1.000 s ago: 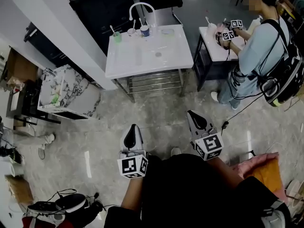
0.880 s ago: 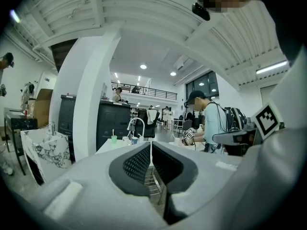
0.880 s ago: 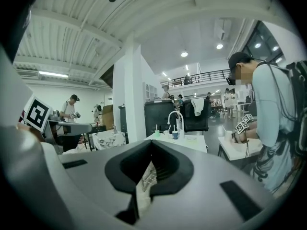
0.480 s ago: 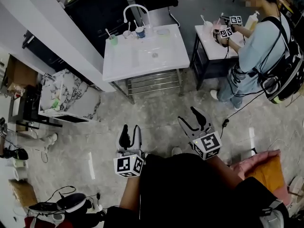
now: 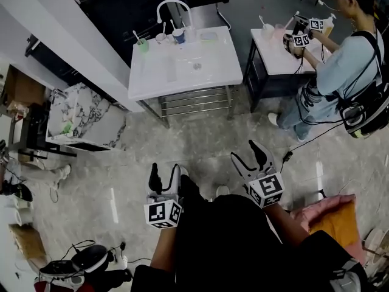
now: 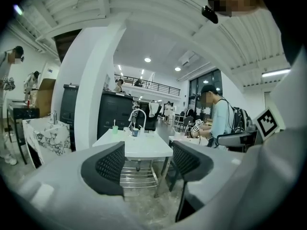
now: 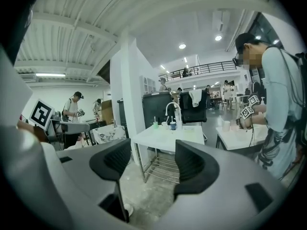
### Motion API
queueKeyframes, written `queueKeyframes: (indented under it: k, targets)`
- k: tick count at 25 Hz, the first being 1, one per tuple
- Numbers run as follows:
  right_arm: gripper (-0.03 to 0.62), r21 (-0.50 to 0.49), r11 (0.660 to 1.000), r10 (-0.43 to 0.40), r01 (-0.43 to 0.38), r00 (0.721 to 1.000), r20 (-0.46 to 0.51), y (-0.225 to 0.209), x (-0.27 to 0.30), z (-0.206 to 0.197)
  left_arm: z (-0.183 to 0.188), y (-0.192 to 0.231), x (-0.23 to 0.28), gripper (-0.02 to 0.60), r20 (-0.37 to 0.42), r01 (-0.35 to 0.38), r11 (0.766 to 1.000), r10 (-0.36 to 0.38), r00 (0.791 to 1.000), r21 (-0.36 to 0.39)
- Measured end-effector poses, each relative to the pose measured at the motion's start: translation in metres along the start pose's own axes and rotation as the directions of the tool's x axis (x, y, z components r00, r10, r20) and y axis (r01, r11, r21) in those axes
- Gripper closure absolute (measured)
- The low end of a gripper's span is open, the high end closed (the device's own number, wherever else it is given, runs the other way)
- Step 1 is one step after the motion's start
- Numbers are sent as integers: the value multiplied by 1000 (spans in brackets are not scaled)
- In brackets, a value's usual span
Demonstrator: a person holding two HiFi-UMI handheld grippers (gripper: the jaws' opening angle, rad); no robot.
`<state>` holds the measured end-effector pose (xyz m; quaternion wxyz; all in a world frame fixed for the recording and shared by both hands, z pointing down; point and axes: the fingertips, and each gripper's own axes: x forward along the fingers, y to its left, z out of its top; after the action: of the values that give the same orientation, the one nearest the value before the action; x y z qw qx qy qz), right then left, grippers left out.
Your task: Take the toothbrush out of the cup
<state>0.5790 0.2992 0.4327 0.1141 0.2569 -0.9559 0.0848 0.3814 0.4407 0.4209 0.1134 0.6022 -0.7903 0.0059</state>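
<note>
Far ahead stands a white sink table [image 5: 182, 72] with a curved faucet [image 5: 170, 8]. At its back edge are a green cup [image 5: 142, 44], a white cup [image 5: 160, 39] and a blue cup [image 5: 177, 37], each with a toothbrush standing in it. Both grippers hang low over the floor, well short of the table. My left gripper [image 5: 164, 174] has its jaws opening, with nothing between them. My right gripper [image 5: 247, 153] is also opening and empty. The left gripper view shows the table [image 6: 139, 147] and green cup [image 6: 115, 129] beyond the jaws; the right gripper view shows the blue cup [image 7: 172, 126].
Another person [image 5: 340, 72] works with grippers at a small table [image 5: 273, 62] right of the sink table. A marble-patterned cabinet [image 5: 85, 117] stands at left and a black cabinet [image 5: 127, 5] behind. Cables and a bag [image 5: 85, 263] lie on the floor at lower left.
Both grippers went from shut to wide open. The sink table sits slightly further left in the head view.
</note>
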Motion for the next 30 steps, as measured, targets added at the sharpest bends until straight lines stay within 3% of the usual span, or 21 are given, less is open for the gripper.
queueKeyframes:
  k: [5,11,17,25,30]
  targets:
    - [322,11,999,-39,39,999,7,-9,15,-6,-2,14,23,281,13,-4,1000,4,1000,0]
    - [322,-9,997,-76,76,997,-13,-21,51,10,12,19,77,282,17,70,998,-70,997,-3]
    - [322,-10,997,-83,82,996,-32,-43,126,1,13,56,150,282,31,88,996,-89,996,32]
    - [322,-43,993,-108,107,994,-28,-23,228,86,74,132,223,282,23,156,988,-155,988,-9]
    - [322,-56,992,-118,117,993,-16,-14,300,121,106,182,274,282,39,184,983,-184,982,14]
